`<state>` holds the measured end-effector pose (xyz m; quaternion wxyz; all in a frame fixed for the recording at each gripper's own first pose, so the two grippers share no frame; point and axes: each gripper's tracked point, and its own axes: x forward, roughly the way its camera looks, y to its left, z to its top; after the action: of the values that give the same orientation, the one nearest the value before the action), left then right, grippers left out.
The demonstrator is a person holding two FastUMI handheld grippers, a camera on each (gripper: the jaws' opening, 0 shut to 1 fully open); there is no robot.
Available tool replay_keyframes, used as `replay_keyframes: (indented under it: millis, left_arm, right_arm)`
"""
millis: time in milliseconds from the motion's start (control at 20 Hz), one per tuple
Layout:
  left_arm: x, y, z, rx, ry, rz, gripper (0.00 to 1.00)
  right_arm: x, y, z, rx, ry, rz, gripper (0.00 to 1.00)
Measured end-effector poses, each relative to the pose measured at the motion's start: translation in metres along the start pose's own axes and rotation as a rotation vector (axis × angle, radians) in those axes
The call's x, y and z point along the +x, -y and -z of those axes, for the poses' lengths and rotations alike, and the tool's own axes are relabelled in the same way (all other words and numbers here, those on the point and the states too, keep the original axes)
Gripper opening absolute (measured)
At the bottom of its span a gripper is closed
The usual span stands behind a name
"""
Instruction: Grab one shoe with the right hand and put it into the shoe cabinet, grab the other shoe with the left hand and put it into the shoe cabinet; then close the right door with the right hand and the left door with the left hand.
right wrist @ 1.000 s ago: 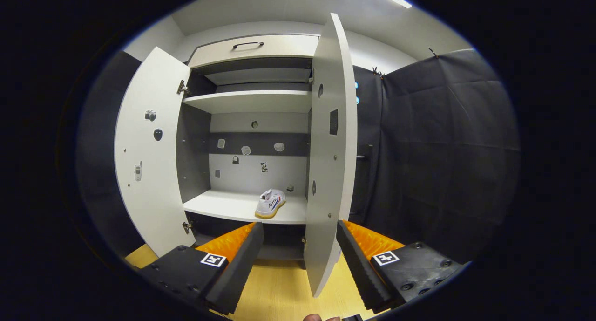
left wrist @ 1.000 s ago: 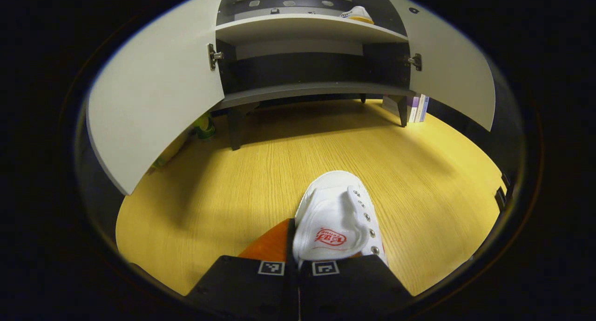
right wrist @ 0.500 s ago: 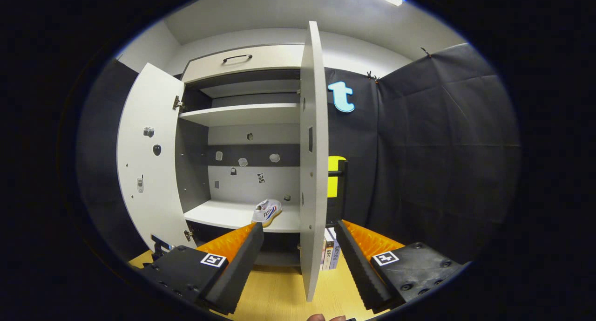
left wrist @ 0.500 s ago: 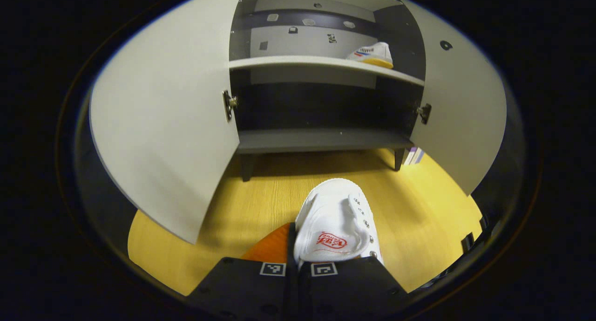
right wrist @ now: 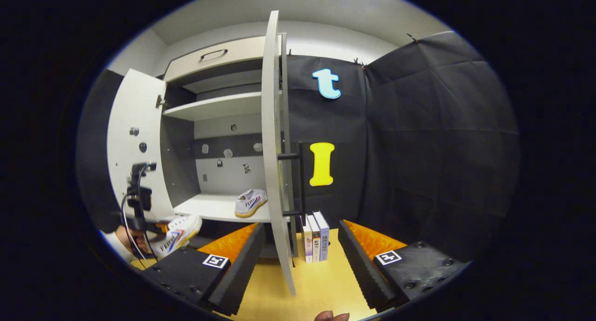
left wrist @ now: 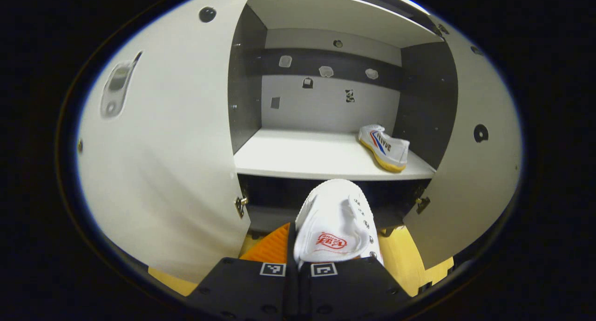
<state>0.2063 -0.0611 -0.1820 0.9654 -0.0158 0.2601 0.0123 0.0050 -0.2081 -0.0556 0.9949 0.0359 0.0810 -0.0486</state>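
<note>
Straight ahead of the left claw [left wrist: 298, 260], in the left gripper view: open shoe cabinet [left wrist: 242, 97], pale middle shelf [left wrist: 302, 155] just above and beyond the toe of the held shoe.

- Left claw: pressed together on the heel end of the white shoe [left wrist: 335, 218], toe pointing forward at the cabinet. Both fingers look to be bearing on it.
- First shoe [left wrist: 384, 146]: already on that shelf, ahead and to the right of the left claw, near the right side wall.
- Right claw [right wrist: 300, 265]: spread, nothing between the fingers. Right door [right wrist: 274, 172] stands edge-on directly ahead of it, between the two fingers' lines; door handle [right wrist: 298, 183] sits on the door's far side, just right of the edge.
- Right gripper view also catches the other gripper low and left with the second shoe [right wrist: 179, 230], short of the shelf front.
- Left door [left wrist: 163, 139]: swung wide, to the left of the left claw.

Step in hand, as I read it: shoe two going in, left-hand placement. Shoe one done, both doors not yet closed.

Next move needs: lift the toe over the shelf's front edge, push forward, set down on the free area left of the first shoe, then let go. Watch the toe catching the shelf lip and clipping the left door. Right claw looks staged for the right door.
</note>
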Motion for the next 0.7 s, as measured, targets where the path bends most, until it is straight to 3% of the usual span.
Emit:
replay_keyframes:
  millis: [200, 400, 700]
  left_arm:
    - [0.025, 0.002, -0.065, -0.039, 0.034, -0.017, 0.05]
    - [0.070, -0.009, -0.121, -0.014, 0.049, -0.094, 0.05]
    - [0.157, -0.013, -0.140, 0.034, -0.058, -0.176, 0.05]
  right_arm:
    - [0.005, 0.014, 0.007, 0.107, -0.022, -0.008, 0.99]
    - [0.014, 0.047, 0.019, 0.055, -0.033, 0.035, 0.98]
    - [0.024, 0.071, 0.029, 0.019, -0.050, 0.042, 0.98]
